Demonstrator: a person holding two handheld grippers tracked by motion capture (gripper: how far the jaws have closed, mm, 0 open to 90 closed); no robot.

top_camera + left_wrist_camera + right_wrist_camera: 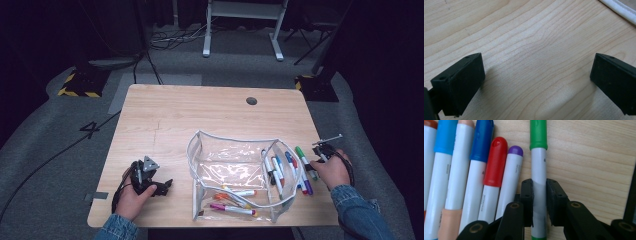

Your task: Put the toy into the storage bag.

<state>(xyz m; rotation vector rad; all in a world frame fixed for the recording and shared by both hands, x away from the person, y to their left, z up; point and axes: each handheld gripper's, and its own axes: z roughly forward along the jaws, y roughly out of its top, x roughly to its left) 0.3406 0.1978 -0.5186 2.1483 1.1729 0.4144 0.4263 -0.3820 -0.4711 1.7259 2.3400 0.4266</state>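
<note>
Table point(175, 115): your wooden work surface; everything below is placed relative to the pouch on it.
Pouch point(235, 172): clear plastic with a white zip edge, lying open near your edge of the table. It looks soft and floppy, so expect it to shift or fold if you nudge it.
Pens in the pouch point(235, 200): a few lie loose at its near end.
Row of pens point(287, 170): side by side just right of the pouch, some touching its wall.
Left gripper point(150, 180): well left of the pouch, low over bare wood, jaws spread wide, holding nothing.
Right gripper point(539, 202): right of the pouch, jaws closed around the white barrel of the green pen.
Green pen point(538, 157): outermost in the row, lying apart from its purple neighbour. Judged light, stiff and smooth; your mid-barrel hold suits it, since it may slip or swing if gripped near the cap.
</note>
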